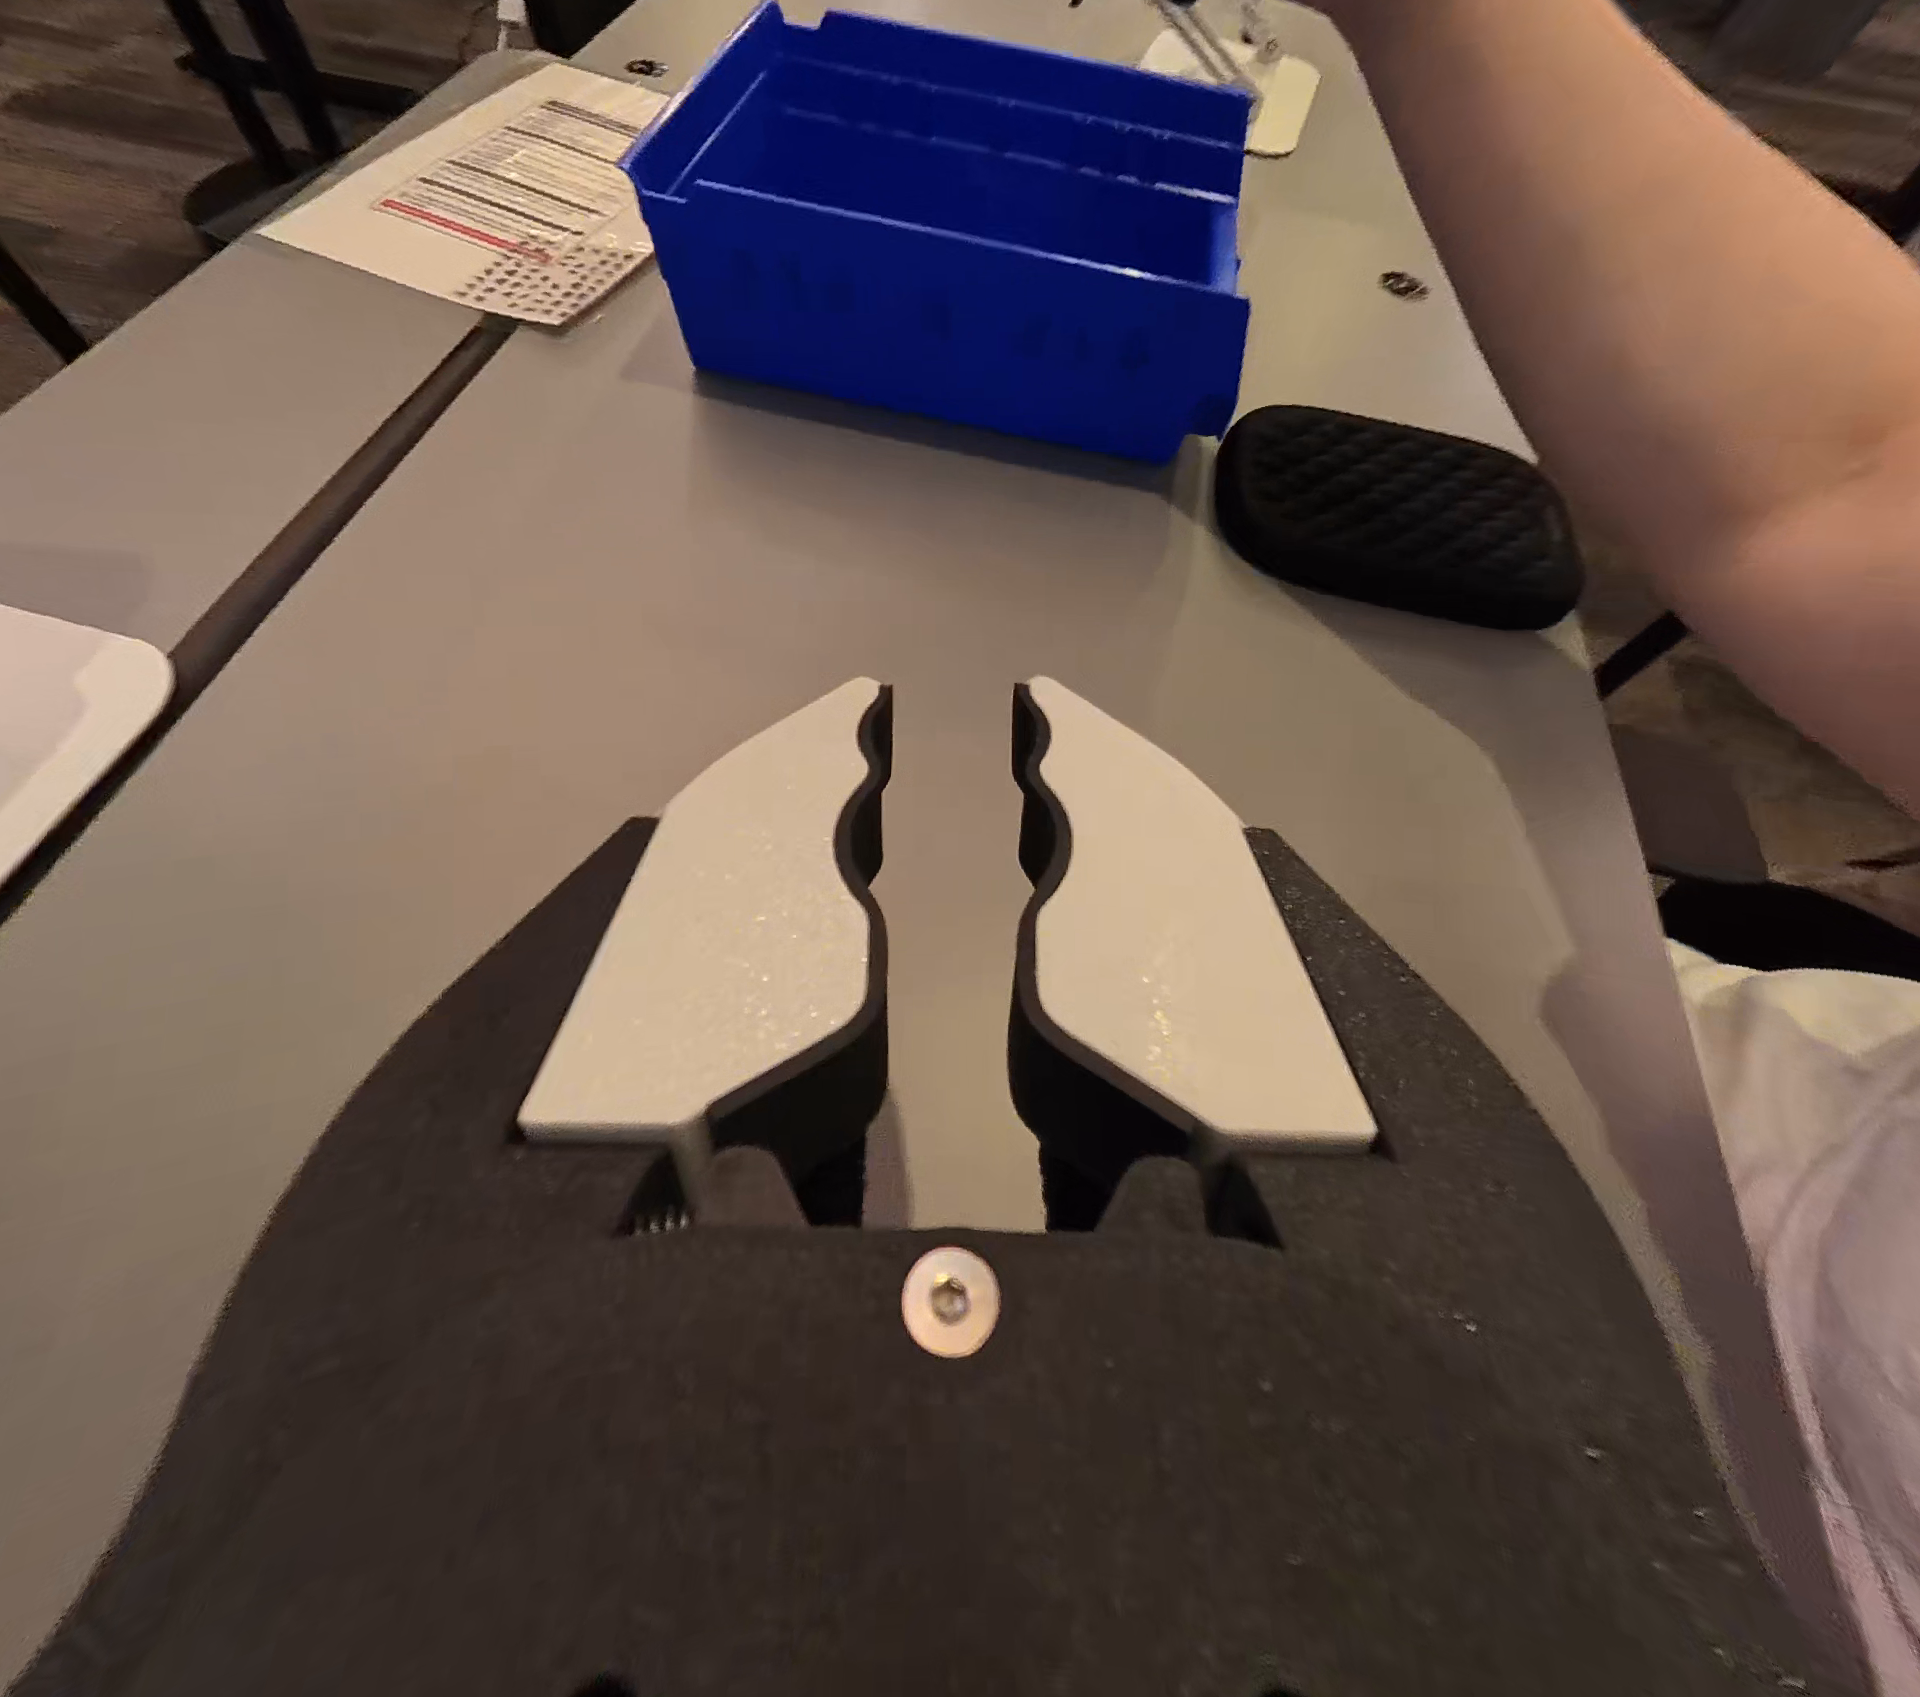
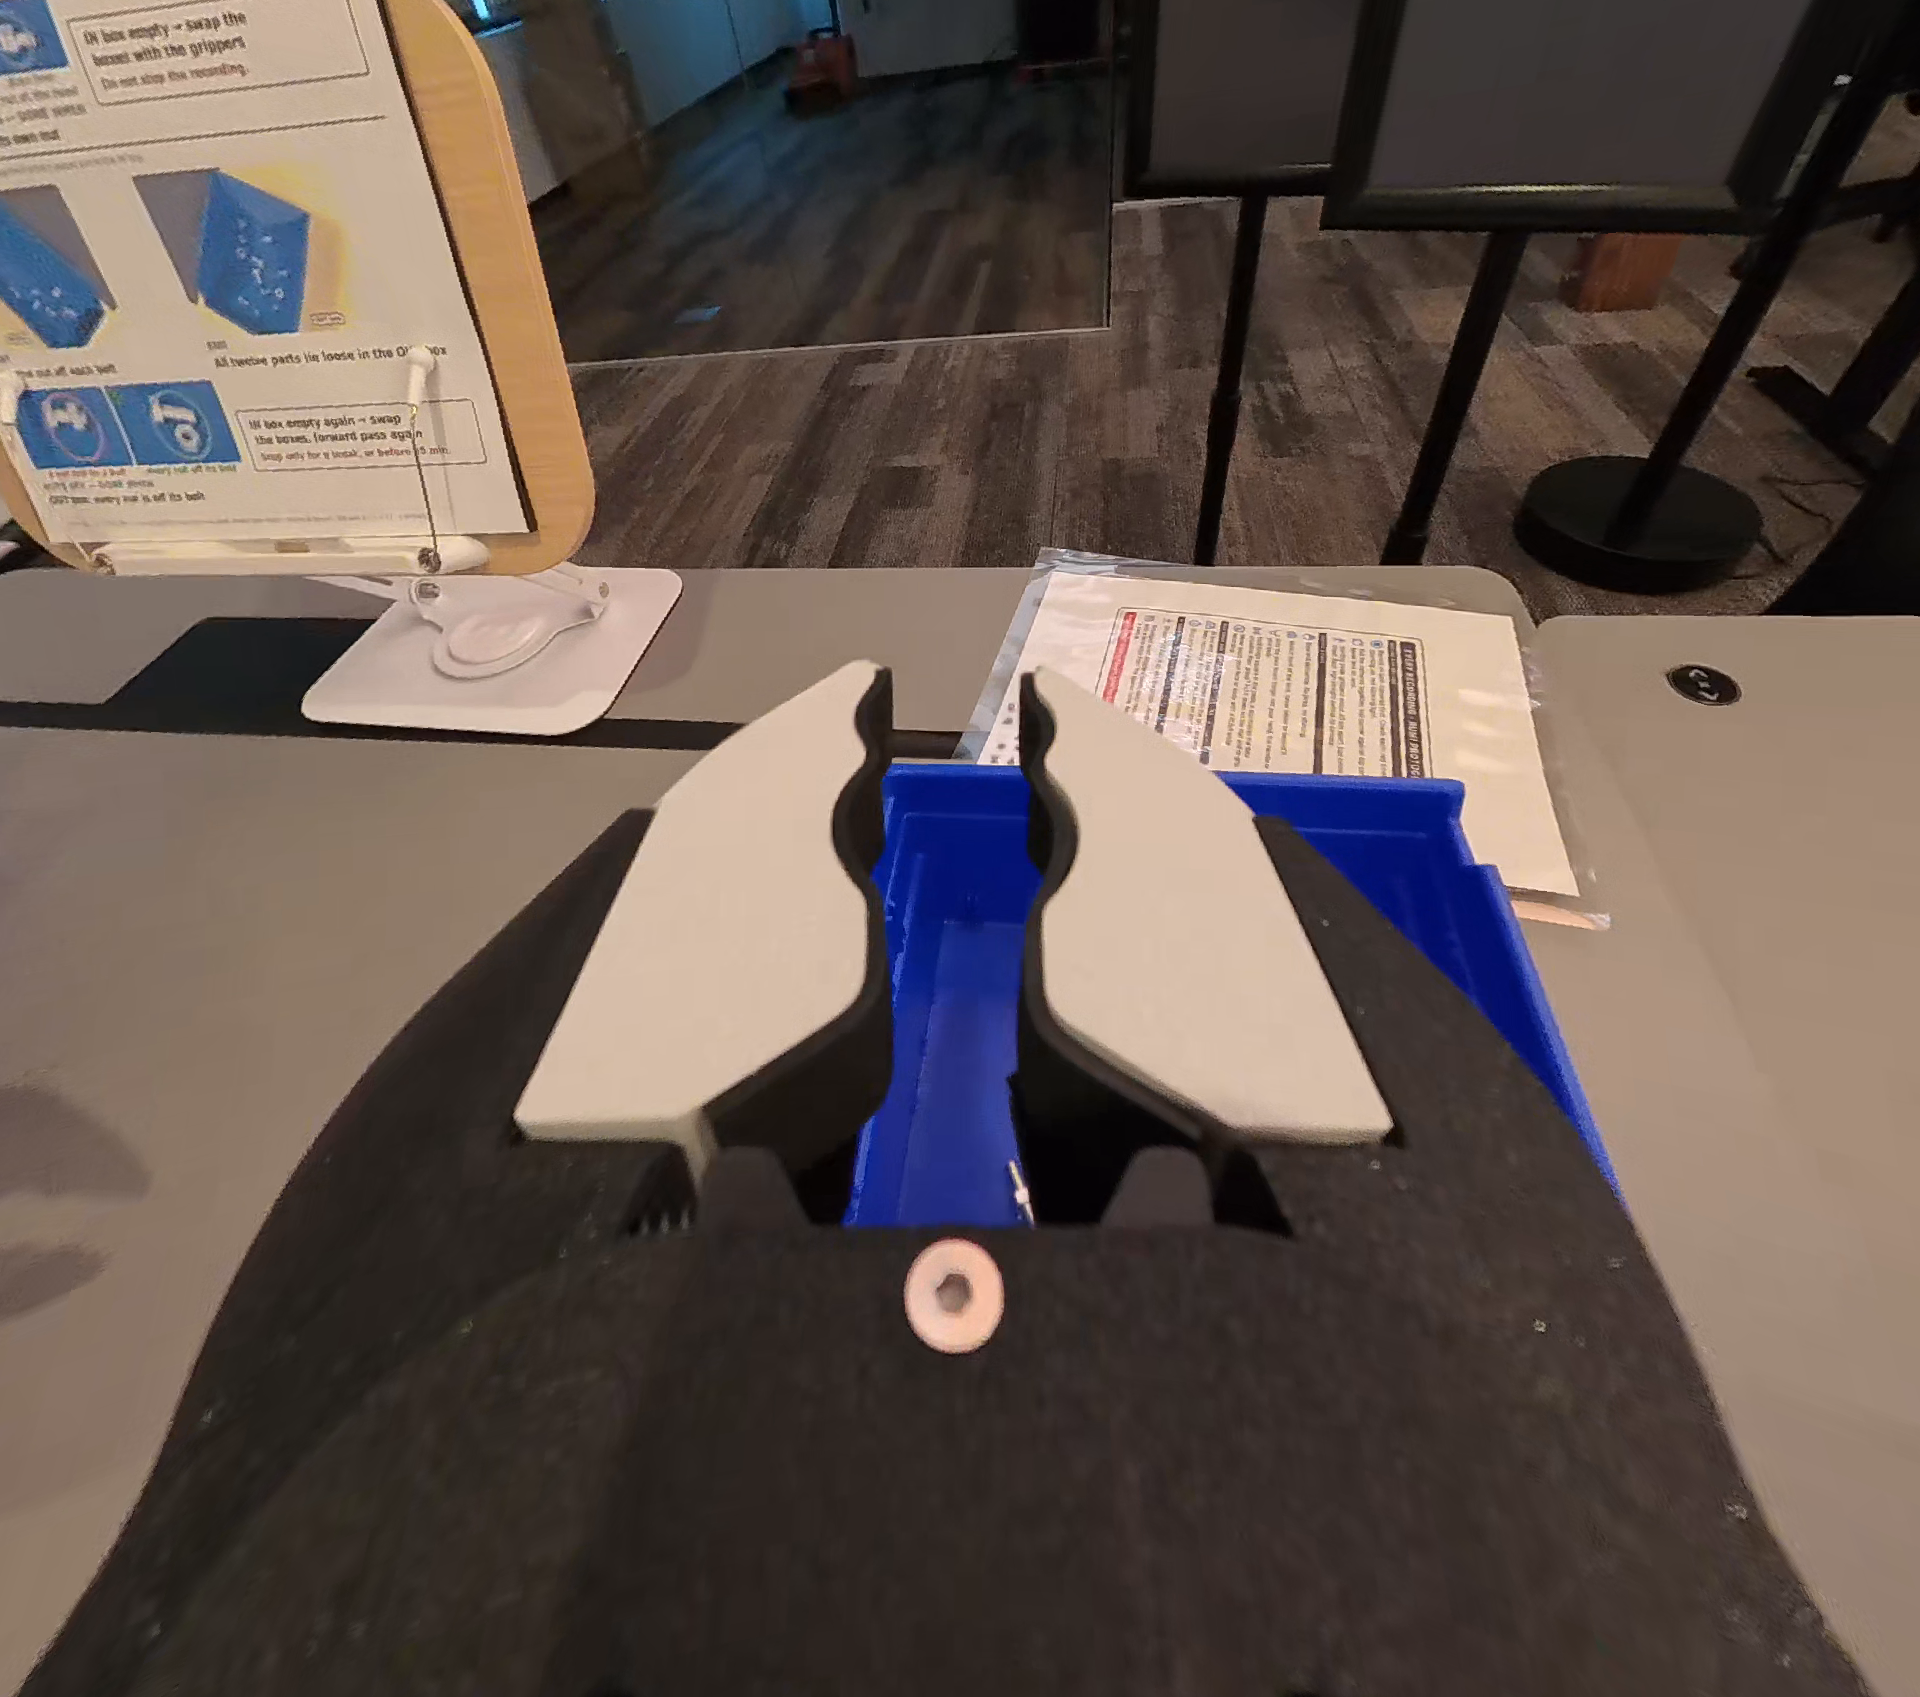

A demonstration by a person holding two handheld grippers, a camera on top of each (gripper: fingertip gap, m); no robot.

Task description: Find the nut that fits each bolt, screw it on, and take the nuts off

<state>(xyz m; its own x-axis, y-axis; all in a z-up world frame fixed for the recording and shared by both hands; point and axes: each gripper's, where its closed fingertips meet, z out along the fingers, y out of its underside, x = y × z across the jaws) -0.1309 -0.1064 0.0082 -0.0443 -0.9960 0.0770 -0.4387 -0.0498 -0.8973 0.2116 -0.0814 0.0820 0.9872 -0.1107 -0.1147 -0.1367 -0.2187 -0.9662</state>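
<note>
Both my fingers are parted and empty: left gripper (image 1: 951, 691) over bare bench (image 1: 644, 608), right gripper (image 2: 954, 686) above the blue bin (image 2: 1444, 826). Descending blind, I risk striking its wall and shoving it.

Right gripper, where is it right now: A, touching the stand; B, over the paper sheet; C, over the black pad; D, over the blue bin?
D: the right gripper hangs open above the blue bin, whose inside shows between its fingers.
</note>
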